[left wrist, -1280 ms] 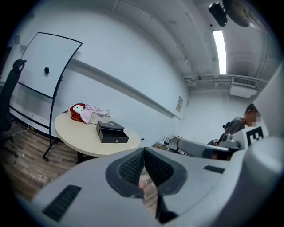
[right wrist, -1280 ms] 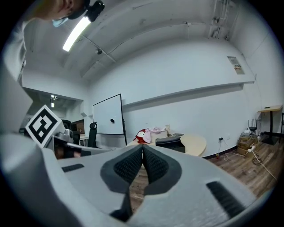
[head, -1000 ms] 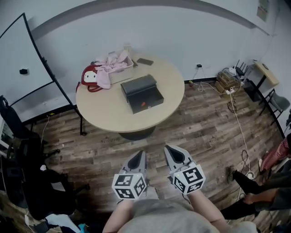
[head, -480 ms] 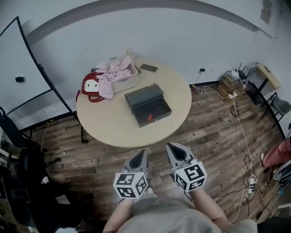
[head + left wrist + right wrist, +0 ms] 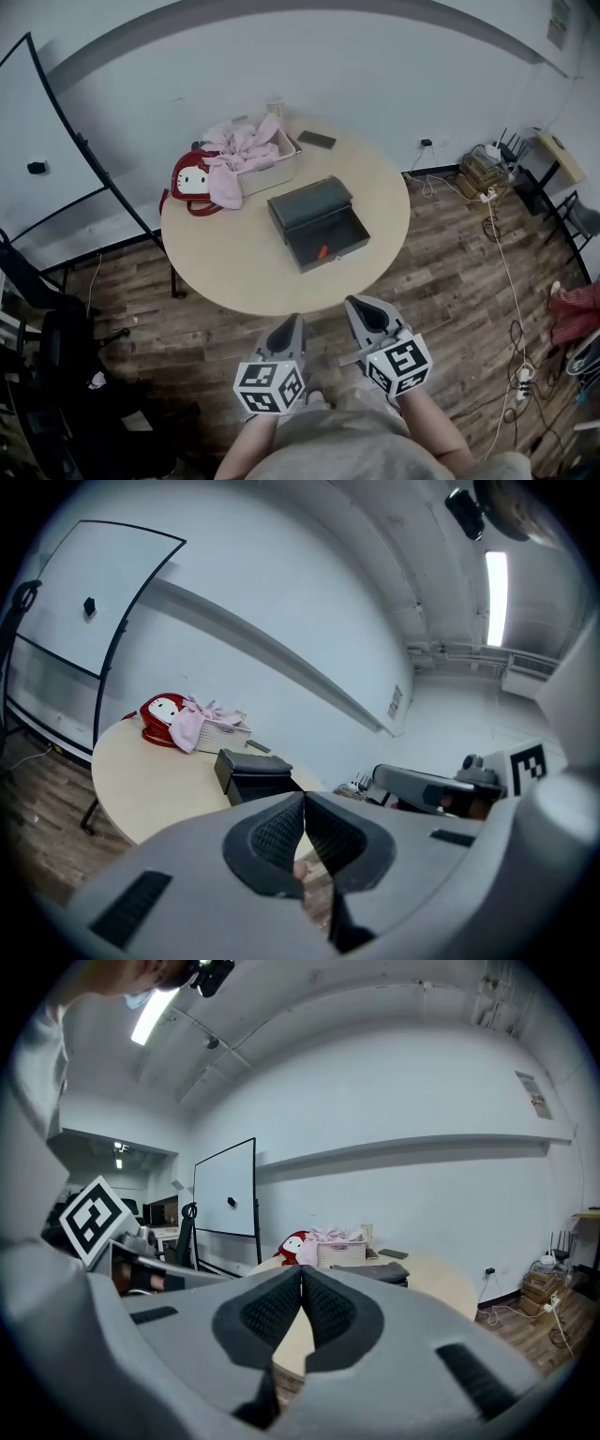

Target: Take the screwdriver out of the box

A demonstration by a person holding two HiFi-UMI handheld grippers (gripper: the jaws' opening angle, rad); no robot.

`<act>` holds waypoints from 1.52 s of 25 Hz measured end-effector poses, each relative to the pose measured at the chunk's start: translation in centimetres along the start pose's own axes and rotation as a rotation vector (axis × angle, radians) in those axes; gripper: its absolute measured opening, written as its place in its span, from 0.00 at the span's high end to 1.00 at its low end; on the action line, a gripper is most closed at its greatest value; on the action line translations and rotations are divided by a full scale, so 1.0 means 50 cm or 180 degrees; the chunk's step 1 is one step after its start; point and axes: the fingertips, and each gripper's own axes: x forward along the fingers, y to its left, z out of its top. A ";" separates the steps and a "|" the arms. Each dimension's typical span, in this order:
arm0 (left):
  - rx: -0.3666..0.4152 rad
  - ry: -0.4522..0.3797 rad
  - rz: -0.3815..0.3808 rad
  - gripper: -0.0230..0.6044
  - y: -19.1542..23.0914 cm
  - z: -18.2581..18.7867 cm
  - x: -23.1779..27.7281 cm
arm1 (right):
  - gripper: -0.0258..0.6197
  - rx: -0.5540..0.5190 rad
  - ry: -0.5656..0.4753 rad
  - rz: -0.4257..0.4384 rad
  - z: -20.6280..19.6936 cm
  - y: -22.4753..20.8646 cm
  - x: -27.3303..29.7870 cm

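A dark grey box [image 5: 319, 223] lies open on the round beige table [image 5: 234, 272], its lid [image 5: 310, 203] tipped back. Inside it a small red-orange piece of the screwdriver [image 5: 322, 250] shows. The same box [image 5: 251, 772] appears in the left gripper view and, further off, the box [image 5: 375, 1274] in the right gripper view. My left gripper [image 5: 288, 327] and right gripper [image 5: 360, 308] hang side by side over the wooden floor, short of the table's near edge. Both are shut with nothing between the pads.
A white basket of pink cloth [image 5: 248, 150], a red cartoon-cat bag [image 5: 192, 174], a paper cup [image 5: 274, 108] and a dark phone [image 5: 317, 140] sit at the table's far side. A whiteboard [image 5: 42, 141] stands left. Cables and power strips [image 5: 487, 178] lie on the floor right.
Both grippers and the head camera have advanced toward the table, so the table and box look larger and nearer. Both pairs of jaws stay shut.
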 end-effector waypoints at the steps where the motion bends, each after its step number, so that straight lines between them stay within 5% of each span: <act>1: -0.0017 0.0009 0.0024 0.96 0.007 -0.002 0.001 | 0.96 -0.0017 0.0005 0.0011 0.001 -0.002 0.004; 21: -0.0284 -0.0209 0.0675 0.96 0.079 0.083 0.222 | 0.96 -0.0319 0.0099 0.0621 0.038 -0.217 0.197; 38: -0.0532 -0.0369 0.1369 0.96 0.115 0.097 0.343 | 0.96 -0.1141 0.0630 0.1693 -0.046 -0.308 0.401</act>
